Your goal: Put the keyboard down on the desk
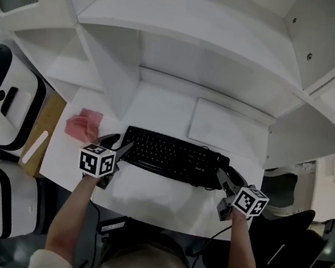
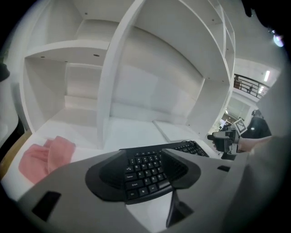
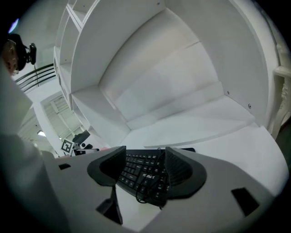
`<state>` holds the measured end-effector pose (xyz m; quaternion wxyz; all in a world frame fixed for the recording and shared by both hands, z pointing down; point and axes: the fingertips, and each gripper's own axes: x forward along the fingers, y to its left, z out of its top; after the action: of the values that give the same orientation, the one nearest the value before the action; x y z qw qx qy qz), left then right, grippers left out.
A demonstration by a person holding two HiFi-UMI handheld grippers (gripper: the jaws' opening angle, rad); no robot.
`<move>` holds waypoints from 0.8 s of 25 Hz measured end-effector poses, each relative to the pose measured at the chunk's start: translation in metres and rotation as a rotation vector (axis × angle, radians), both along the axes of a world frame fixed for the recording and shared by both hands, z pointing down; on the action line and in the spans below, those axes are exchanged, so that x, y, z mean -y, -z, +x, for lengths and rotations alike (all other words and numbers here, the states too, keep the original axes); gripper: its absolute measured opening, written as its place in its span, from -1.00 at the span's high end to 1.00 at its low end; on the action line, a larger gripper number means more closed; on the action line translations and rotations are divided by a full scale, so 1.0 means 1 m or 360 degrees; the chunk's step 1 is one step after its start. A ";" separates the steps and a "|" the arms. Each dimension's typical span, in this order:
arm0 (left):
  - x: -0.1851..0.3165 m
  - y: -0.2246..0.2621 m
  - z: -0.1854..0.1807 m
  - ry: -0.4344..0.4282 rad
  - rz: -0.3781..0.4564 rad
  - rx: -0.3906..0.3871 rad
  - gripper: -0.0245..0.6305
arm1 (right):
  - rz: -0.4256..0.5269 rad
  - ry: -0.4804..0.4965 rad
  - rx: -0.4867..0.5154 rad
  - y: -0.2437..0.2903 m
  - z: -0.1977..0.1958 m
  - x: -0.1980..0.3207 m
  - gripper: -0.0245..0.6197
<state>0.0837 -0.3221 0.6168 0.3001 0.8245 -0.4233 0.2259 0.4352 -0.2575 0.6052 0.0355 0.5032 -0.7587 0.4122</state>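
Note:
A black keyboard (image 1: 173,156) lies flat on the white desk (image 1: 158,194), in front of the shelf alcove. My left gripper (image 1: 121,152) hovers just off its left end with jaws apart; in the left gripper view the keyboard (image 2: 145,175) shows through the gap of that gripper (image 2: 145,157), untouched by the pads. My right gripper (image 1: 222,178) sits by the right end, also open. In the right gripper view the keyboard (image 3: 138,168) and its looped cable (image 3: 148,193) lie beyond the jaws of the right gripper (image 3: 145,154).
A pink cloth (image 1: 83,125) lies left of the keyboard. A white flat pad (image 1: 224,127) rests behind it. White shelf walls enclose the desk's back and sides. A wooden board (image 1: 41,136) and white appliances (image 1: 4,99) stand at left, a black chair (image 1: 288,242) at right.

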 end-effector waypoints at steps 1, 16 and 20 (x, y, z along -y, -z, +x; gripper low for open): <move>-0.002 0.004 0.004 -0.0003 0.0008 -0.0021 0.16 | 0.0020 0.0008 0.0019 0.006 -0.007 -0.001 0.05; -0.025 0.060 0.033 -0.0069 0.0159 -0.0090 0.26 | 0.0199 0.0188 0.0064 0.065 -0.068 -0.010 0.36; -0.034 0.076 0.039 -0.0083 0.0217 -0.0101 0.39 | 0.0245 0.0229 0.0070 0.077 -0.077 -0.014 0.48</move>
<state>0.1225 -0.2879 0.5408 0.2506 0.8604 -0.4064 0.1781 0.3583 -0.2434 0.5279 0.0095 0.4394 -0.8230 0.3600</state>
